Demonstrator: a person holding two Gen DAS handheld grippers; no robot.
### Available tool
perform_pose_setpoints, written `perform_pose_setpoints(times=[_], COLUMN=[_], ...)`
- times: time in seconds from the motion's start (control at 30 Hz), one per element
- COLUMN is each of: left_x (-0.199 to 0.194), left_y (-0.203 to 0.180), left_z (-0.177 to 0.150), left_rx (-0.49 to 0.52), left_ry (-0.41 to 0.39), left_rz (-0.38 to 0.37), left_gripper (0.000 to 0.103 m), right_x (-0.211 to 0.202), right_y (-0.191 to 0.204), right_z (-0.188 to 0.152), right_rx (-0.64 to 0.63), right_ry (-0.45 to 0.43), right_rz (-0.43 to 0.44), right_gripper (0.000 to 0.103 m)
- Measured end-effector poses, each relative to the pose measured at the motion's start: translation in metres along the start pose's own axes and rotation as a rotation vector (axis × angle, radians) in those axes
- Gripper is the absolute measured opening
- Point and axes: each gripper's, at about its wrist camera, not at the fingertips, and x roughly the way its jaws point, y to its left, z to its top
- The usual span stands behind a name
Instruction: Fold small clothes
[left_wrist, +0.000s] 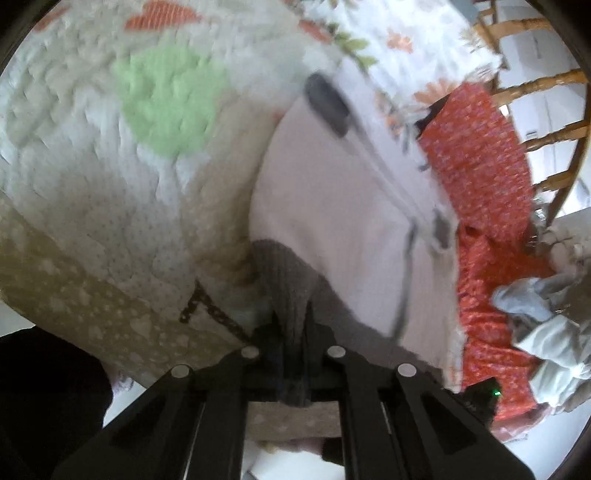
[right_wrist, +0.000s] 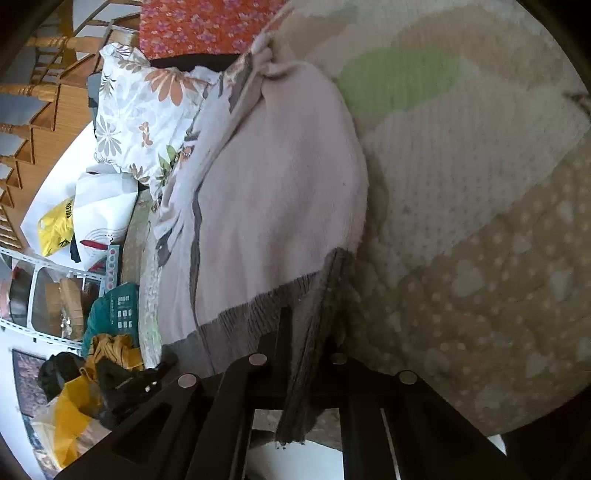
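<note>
While the quilted bedspread (left_wrist: 92, 155) fills most of both views, spread ahead of and under each hand-held gripper, the task's thing lies on top of it: a pale pink garment (left_wrist: 332, 221) with a grey ribbed hem (right_wrist: 258, 317), stretching away from the fingers toward a floral pillow (right_wrist: 140, 118).

Left hand-held gripper (left_wrist: 293, 339): jaws together, clamped on the grey hem at one corner, cloth bunched between the fingers.

Right hand-held gripper (right_wrist: 299, 354): jaws together, clamped on the other hem corner; a strip of ribbed cloth hangs down through the fingers.

Beyond the garment, an orange patterned cloth (left_wrist: 480, 166); to the right of the left gripper, a crumpled grey-white heap (left_wrist: 546, 332), possibly more clothes waiting.

Progress, as judged: early. Garment laid flat, both hem corners gripped, no fold visible yet. Remaining: carry the hem over toward the far end, then any further folds and the other pieces.
</note>
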Motion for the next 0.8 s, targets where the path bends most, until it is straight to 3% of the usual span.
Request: perform_pose_setpoints(times=[0.23,0.47,0.57,0.7,0.8], left_x=[-0.056,-0.077,-0.078,-0.077,-0.073], left_y=[-0.027,-0.018,-0.007,-0.008,-0.025], left_z=[-0.018,-0.053,-0.064,-0.058,-0.032], left_rx=[0.073,0.084,0.075,0.079,0.102], left_ry=[-0.074,-0.050,-0.039,-0.047,-0.076], left_rz=[-0.078,-0.077,-0.051,-0.047,-0.041], left_gripper=[0.006,0.006,0.006,0.006,0.006], right_x=[-0.046,-0.080,-0.082,-0.080,-0.078], right_y=[0.009,0.016,0.019,0.027,0.048], right_z=[-0.018,-0.053,-0.070,-0.069,-0.048], right_rx=[-0.016,-0.081,-0.132,-0.178,-0.219], right_ry=[-0.048,-0.021,0.007,0.020,0.004], right_rz=[0.074,0.093,0.056,0.023,0.020], right_gripper=[0.005,0.005,0.005,0.005,0.005])
